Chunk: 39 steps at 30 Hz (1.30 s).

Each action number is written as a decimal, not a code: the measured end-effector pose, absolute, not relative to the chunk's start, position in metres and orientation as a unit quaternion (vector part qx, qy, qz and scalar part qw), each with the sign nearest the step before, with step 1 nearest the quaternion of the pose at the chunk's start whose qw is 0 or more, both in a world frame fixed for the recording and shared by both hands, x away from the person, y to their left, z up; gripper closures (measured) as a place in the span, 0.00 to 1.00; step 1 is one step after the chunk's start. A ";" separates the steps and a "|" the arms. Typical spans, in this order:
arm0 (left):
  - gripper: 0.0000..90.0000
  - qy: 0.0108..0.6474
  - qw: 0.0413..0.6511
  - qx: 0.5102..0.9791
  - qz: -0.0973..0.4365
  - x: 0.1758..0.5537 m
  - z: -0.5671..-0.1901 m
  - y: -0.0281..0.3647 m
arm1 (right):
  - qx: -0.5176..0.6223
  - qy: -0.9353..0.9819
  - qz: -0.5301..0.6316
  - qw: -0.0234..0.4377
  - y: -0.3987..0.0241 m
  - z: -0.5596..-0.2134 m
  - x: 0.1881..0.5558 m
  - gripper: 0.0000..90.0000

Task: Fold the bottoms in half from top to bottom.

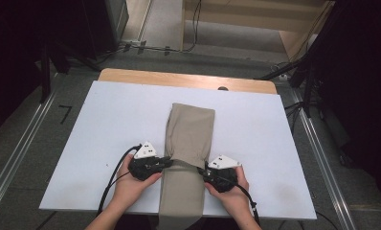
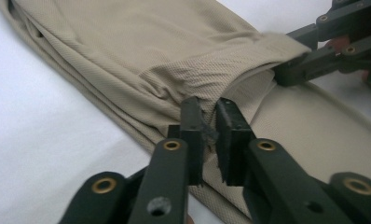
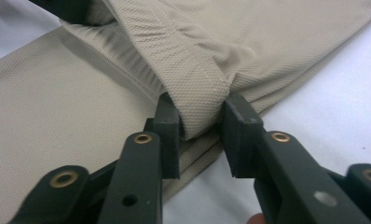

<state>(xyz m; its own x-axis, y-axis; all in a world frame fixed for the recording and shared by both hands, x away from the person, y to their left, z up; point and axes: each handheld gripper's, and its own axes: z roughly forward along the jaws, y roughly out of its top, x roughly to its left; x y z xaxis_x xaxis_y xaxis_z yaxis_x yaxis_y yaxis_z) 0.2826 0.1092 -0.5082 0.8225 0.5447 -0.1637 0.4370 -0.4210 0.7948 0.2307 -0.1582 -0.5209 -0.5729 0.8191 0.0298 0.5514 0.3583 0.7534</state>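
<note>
Two hand-held grippers, left hand-held gripper [image 1: 168, 162], right hand-held gripper [image 1: 201, 171], pinching beige garment [image 1: 190, 128]

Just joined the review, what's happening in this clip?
A person is folding a beige knit garment laid lengthwise on a white table, with a handheld two-jaw gripper in each hand. The left gripper is pinched on a thin bit of the garment's folded edge; the right gripper is clamped on a thicker fold at the opposite edge. Both grip the same fold line across the cloth, near the person's side of the table. The fold itself is not yet carried over.
</note>
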 end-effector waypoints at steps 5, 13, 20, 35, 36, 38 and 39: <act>0.94 0.284 0.454 0.841 0.075 0.277 -0.506 0.107 | 0.428 0.796 0.388 0.180 -0.160 -0.520 0.228 0.87; 0.94 0.276 0.476 0.833 0.063 0.263 -0.499 0.116 | 0.418 0.792 0.410 0.175 -0.162 -0.512 0.218 0.89; 0.94 0.268 0.477 0.835 0.053 0.243 -0.495 0.121 | 0.412 0.793 0.418 0.164 -0.160 -0.507 0.195 0.89; 0.94 0.248 0.484 0.839 0.029 0.181 -0.486 0.138 | 0.388 0.805 0.430 0.130 -0.156 -0.499 0.137 0.88; 0.94 0.244 0.481 0.841 0.031 0.176 -0.485 0.140 | 0.386 0.805 0.430 0.132 -0.155 -0.499 0.133 0.88; 0.94 0.240 0.483 0.842 0.029 0.169 -0.484 0.141 | 0.381 0.808 0.429 0.130 -0.155 -0.497 0.125 0.88; 0.94 0.238 0.482 0.843 0.026 0.165 -0.483 0.142 | 0.380 0.808 0.431 0.129 -0.154 -0.496 0.122 0.88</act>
